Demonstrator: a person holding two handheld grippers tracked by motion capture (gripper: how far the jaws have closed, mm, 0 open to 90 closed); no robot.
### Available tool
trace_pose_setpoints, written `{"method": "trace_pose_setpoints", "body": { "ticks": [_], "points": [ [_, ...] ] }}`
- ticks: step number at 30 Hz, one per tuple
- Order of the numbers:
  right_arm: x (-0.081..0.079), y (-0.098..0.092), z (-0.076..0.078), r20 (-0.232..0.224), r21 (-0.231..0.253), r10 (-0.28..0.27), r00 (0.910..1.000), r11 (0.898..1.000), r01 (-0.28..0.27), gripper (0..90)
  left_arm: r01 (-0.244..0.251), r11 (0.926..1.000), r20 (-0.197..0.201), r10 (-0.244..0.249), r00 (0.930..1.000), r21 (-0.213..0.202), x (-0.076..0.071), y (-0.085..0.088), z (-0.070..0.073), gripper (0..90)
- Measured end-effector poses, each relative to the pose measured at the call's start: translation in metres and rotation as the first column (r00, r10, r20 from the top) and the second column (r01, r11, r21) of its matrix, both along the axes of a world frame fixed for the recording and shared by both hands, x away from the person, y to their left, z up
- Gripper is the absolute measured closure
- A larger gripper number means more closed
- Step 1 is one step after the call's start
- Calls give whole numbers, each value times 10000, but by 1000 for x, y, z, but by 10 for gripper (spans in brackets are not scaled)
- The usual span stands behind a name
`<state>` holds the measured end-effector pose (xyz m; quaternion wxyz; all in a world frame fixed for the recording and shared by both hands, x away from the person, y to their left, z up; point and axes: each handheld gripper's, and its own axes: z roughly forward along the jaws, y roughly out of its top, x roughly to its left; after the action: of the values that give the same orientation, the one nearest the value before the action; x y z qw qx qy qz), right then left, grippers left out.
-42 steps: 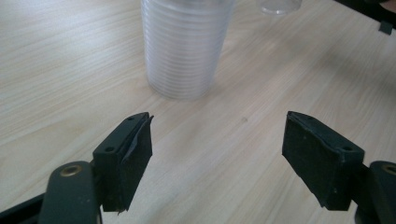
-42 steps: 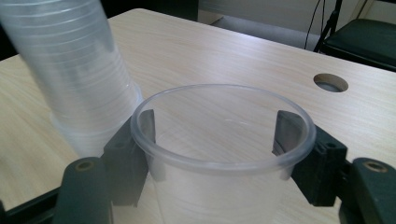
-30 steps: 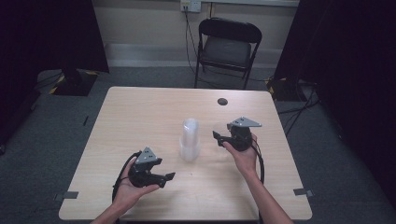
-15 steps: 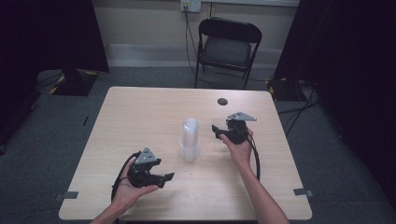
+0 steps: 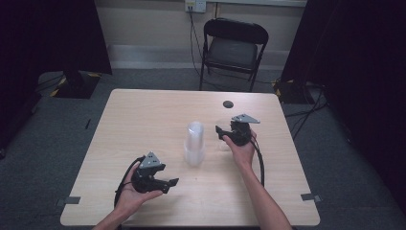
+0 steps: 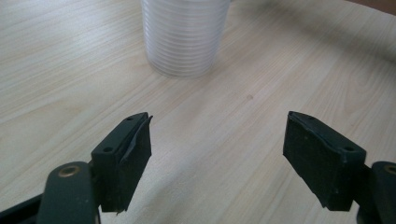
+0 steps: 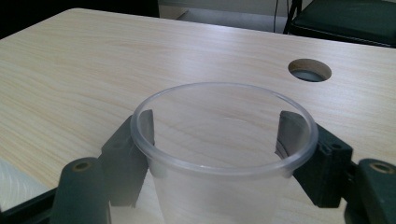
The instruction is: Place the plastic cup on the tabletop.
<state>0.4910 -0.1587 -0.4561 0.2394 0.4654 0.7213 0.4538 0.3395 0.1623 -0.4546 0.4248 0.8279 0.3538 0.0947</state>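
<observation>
A tall stack of clear plastic cups (image 5: pixel 195 143) stands upright at the middle of the wooden table (image 5: pixel 143 120). My right gripper (image 5: pixel 220 133) is just right of the stack, shut on a single clear cup (image 7: pixel 224 158) that sits upright between its jaws, both pads pressed against the cup's walls. That cup (image 5: pixel 222 140) looks faint in the high view. My left gripper (image 5: pixel 170 184) rests near the front left of the table, open and empty. In the left gripper view its jaws (image 6: pixel 217 144) point at the base of the stack (image 6: pixel 184 35), a short way off.
A round cable hole (image 5: pixel 228 104) lies in the table beyond the right gripper, also visible as the hole (image 7: pixel 309 70) in the right gripper view. A black folding chair (image 5: pixel 233 45) stands behind the table. Dark curtains flank the room.
My right gripper has moved a little toward the far side of the table with the single cup. The left gripper and the stack have stayed put.
</observation>
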Motion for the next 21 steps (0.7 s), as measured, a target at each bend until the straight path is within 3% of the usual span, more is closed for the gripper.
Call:
{"method": "trace_pose_setpoints", "body": {
  "ticks": [11, 21],
  "points": [
    [-10, -2, -4, 132, -93, 241, 9996, 9997, -240, 283, 9, 10000, -29, -9, 10000, -8, 1, 1, 0, 239],
    [-28, -9, -9, 37, -102, 474, 9989, 9988, -474, 289, -88, 10000, 78, 88, 9999, -21, 1, 2, 3, 241]
  ]
}}
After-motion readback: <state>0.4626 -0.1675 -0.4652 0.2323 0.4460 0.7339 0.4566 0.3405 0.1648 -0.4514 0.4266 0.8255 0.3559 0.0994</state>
